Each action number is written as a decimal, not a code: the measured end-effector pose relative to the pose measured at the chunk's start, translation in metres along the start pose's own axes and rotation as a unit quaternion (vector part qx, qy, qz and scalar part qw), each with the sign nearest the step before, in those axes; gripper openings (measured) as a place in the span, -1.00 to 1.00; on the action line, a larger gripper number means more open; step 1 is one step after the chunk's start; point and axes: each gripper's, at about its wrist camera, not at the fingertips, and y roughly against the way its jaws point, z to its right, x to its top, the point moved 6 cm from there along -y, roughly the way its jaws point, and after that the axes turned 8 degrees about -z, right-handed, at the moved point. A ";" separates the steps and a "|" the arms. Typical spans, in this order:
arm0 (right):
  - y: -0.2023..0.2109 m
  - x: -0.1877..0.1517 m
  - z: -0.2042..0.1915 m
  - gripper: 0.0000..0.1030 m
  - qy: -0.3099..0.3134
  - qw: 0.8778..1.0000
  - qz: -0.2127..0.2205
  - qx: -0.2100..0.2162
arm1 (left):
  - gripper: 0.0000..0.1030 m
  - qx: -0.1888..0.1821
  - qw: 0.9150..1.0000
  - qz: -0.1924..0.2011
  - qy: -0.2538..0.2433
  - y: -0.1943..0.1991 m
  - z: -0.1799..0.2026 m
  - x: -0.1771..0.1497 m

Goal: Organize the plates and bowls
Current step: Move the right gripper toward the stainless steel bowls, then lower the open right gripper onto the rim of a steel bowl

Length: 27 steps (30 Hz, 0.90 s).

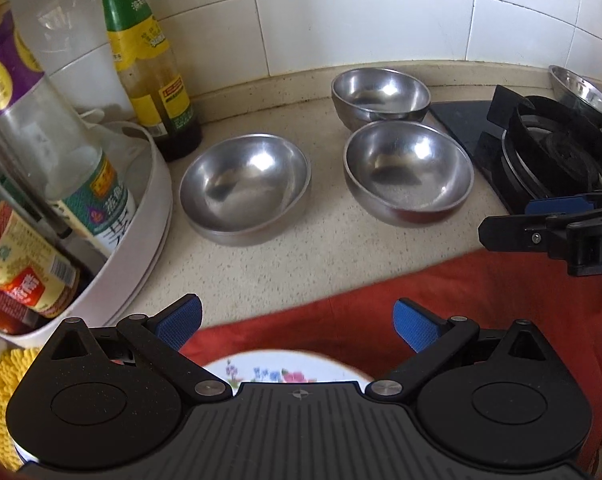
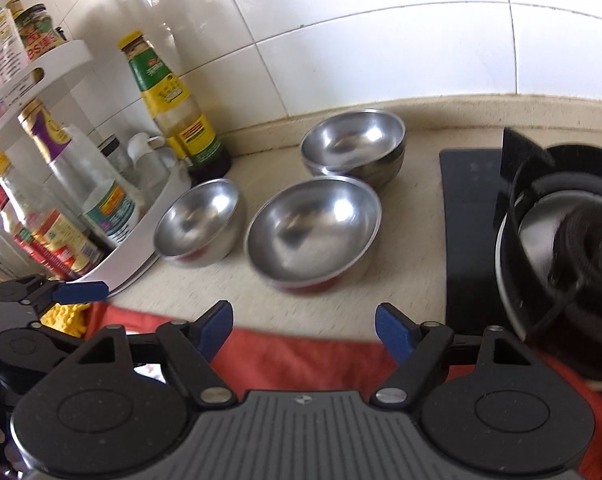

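- 3 steel bowls are sitting apart on the counter (image 1: pixel 301 264): the left bowl (image 1: pixel 245 192) just beside the white condiment rack (image 1: pixel 157 208), the front bowl (image 1: pixel 409 172) near the stove (image 1: pixel 541 152), and the back bowl (image 1: pixel 381 96) close to the tiled wall.
- A 4th steel dish (image 1: pixel 581 88) is showing behind the burner, though it is too cut off to tell whether it is a bowl or a plate.
- A flowered plate (image 1: pixel 285 372) is lying on a red cloth (image 1: pixel 461 312), mostly hidden under the left gripper (image 1: pixel 297 328).
- The left gripper is hanging with its blue pads spread wide, gripping nothing.
- The right gripper (image 2: pixel 305 332) is likewise gaping wide and carrying nothing, pointing toward the front bowl.
- By my judgement the task is barely starting: no bowl is nested in another, so stacking all 3 and placing the plate are still remaining.
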 end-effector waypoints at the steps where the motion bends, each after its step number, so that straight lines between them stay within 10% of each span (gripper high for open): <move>1: -0.002 0.004 0.002 0.48 0.001 1.000 0.001 -0.002 | 1.00 0.000 1.000 0.000 0.004 -0.002 -0.001 0.004; 18: -0.045 0.060 0.046 0.45 -0.045 0.999 -0.025 0.006 | 0.98 -0.082 0.996 -0.014 0.036 -0.050 0.018 0.074; 27: -0.067 0.061 0.054 0.03 -0.061 0.996 -0.062 0.033 | 0.94 -0.105 0.994 -0.016 0.019 -0.072 0.032 0.083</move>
